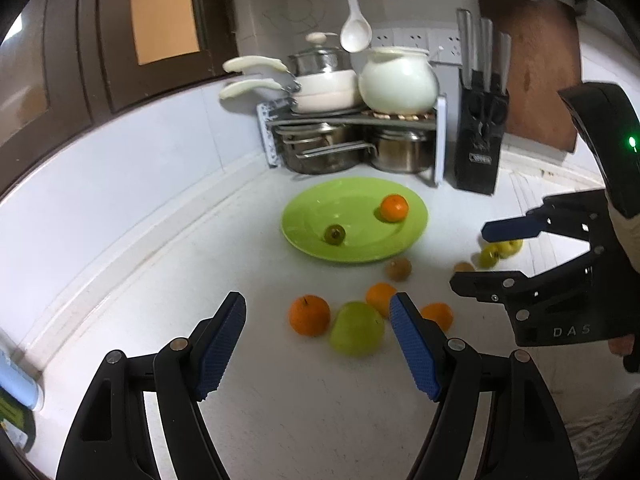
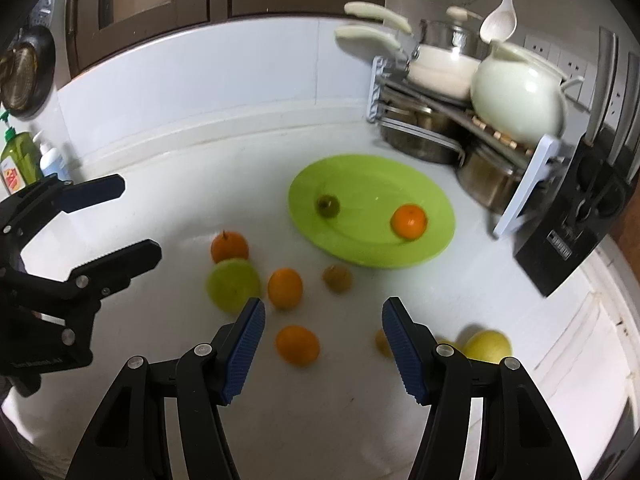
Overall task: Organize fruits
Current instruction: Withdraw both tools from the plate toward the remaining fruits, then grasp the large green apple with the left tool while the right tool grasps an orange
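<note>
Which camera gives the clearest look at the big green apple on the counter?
The left wrist view: the large round green apple lies close and fairly sharp, ahead of the gripper. In the right wrist view it sits off to the left, smeared by blur.

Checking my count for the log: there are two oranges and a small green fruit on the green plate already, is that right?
Not quite: the green plate holds one orange, not two, plus the small green fruit. The left wrist view shows it; the other oranges lie on the counter.

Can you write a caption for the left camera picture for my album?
Open left hand-held gripper nears a green apple and oranges; green plate waits behind.
</note>
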`<state>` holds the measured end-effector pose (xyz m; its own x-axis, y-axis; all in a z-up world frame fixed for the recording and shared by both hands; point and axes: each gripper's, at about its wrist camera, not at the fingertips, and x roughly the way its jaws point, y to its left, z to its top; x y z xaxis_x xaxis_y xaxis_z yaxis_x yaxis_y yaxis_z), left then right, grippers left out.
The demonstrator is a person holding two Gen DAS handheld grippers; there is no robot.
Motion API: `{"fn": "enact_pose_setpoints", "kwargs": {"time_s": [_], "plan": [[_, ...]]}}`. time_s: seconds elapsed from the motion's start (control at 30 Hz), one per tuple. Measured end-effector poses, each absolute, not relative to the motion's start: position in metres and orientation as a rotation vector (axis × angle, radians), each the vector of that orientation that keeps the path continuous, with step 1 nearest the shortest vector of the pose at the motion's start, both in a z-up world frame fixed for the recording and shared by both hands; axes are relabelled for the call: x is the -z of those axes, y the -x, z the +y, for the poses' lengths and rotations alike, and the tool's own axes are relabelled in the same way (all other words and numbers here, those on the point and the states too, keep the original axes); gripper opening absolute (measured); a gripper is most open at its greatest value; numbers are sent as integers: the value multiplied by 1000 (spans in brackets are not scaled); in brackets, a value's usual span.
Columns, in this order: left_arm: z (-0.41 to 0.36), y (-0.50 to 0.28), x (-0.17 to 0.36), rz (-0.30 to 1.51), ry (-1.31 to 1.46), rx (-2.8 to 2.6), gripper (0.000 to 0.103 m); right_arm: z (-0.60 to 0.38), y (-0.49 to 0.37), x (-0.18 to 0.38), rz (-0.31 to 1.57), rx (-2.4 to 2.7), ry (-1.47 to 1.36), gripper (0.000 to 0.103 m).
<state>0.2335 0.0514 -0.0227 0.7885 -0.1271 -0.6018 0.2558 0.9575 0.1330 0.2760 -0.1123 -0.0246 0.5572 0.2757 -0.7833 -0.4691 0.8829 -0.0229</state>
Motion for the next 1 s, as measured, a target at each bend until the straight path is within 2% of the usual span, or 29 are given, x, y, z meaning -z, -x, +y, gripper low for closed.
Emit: {"fn": "enact_pose_setpoints", "kwargs": {"time_s": [0.8,1.0], "plan": [[33,-262,83,749,-301,335,59,-105,-287,85,1042,-533,254,61],[31,-269,88,768,-286,352,57,-106,-295,93,1063,-534,244,57]]}}
